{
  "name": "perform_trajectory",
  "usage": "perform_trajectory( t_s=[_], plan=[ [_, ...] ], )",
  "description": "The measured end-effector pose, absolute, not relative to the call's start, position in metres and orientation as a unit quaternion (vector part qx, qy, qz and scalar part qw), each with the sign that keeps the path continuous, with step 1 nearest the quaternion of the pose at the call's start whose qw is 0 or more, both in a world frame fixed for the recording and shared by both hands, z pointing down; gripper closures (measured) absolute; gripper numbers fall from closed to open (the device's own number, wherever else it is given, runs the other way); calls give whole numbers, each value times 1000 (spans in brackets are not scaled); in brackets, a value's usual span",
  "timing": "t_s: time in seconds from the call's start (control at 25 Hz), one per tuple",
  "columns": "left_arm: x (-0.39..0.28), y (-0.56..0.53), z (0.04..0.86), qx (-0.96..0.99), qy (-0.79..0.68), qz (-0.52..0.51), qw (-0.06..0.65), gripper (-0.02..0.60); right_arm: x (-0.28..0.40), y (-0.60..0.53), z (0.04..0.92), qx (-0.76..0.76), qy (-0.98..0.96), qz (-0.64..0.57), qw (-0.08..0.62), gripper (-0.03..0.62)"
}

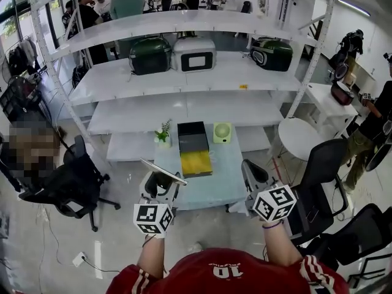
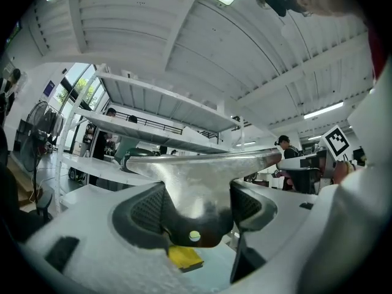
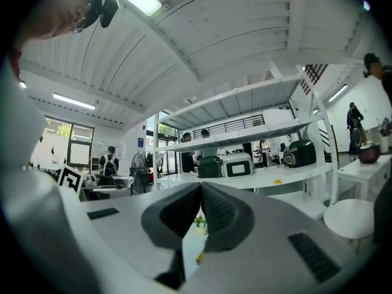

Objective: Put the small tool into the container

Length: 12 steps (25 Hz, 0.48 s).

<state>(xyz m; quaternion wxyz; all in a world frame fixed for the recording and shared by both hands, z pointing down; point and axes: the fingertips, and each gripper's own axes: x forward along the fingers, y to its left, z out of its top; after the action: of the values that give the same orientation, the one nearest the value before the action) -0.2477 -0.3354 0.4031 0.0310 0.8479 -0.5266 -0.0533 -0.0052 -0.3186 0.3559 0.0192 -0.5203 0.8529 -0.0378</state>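
Head view: my left gripper (image 1: 160, 185) sits low at the near edge of the table (image 1: 214, 188). It grips a small tool (image 1: 163, 171) whose flat metal blade sticks out above it, well short of the black container (image 1: 192, 130) with its yellow near half at mid-table. The right gripper (image 1: 251, 175) is by the table's near right corner.

Left gripper view: jaws narrowed onto the tool's dark handle, the wide shiny blade spread across above them.

Right gripper view: I see the jaws pressed together, nothing between.
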Motion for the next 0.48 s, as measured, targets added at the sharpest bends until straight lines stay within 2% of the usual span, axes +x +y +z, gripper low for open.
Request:
perform_trajectory(
  t_s=[0.48],
  plan=[
    [-271, -370, 421, 854, -516, -53, 45, 273, -33, -345, 370, -527, 849, -44, 8, 597]
  ],
)
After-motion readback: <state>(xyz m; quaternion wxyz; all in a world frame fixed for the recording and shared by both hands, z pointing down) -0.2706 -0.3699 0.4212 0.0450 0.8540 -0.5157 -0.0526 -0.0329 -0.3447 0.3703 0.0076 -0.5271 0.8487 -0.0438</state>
